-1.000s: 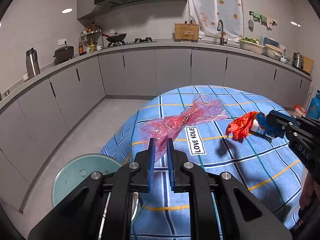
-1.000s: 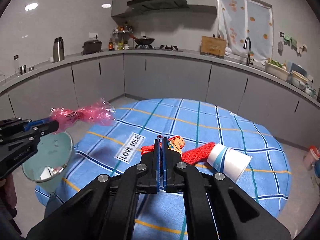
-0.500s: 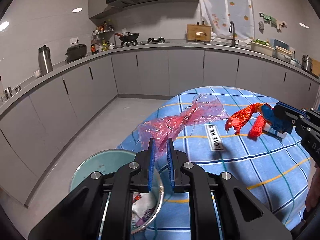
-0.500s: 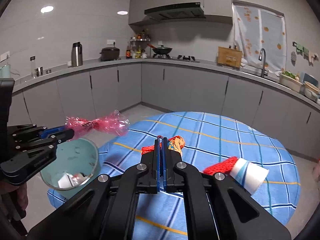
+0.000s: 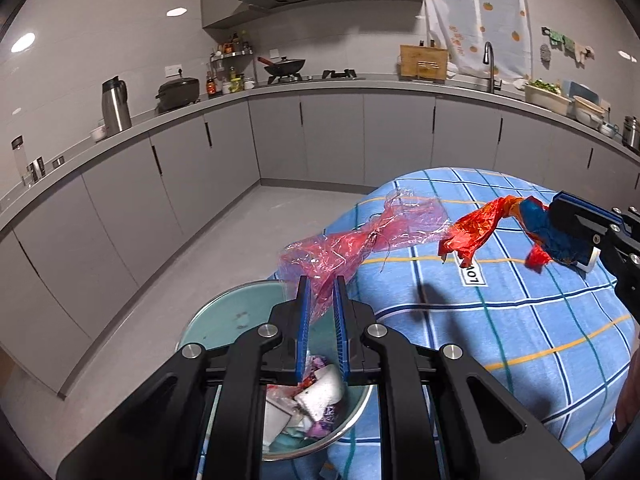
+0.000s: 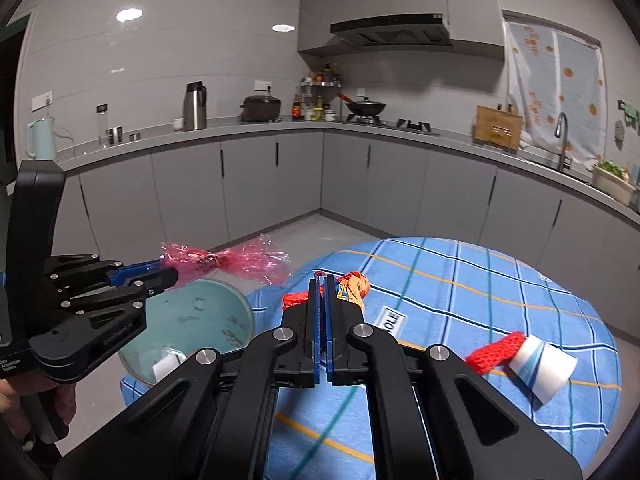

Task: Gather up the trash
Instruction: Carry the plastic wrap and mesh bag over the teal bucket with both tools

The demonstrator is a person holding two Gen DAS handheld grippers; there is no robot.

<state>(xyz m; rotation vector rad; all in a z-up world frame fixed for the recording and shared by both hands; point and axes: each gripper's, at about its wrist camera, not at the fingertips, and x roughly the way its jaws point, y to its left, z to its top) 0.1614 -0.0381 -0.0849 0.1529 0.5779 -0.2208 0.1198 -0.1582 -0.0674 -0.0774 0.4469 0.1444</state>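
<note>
One crinkled translucent pink wrapper [image 5: 360, 240]

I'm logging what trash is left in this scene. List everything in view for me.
pink cellophane wrapper: 1, translucent pink, held above the bin
red-orange wrapper: 1, red, orange and blue, held above the table
paper cup: 1, white with blue bands, lying on the table
red mesh: 1, red, touching the cup
trash bin: 1, pale teal, beside the table, scraps inside
table: 1, blue checked cloth
kettle: 1, steel, on the counter
wok: 1, black, on the stove
left gripper: 1, black and blue, pinching pink wrapper
right gripper: 1, black and blue, pinching red-orange wrapper
</note>
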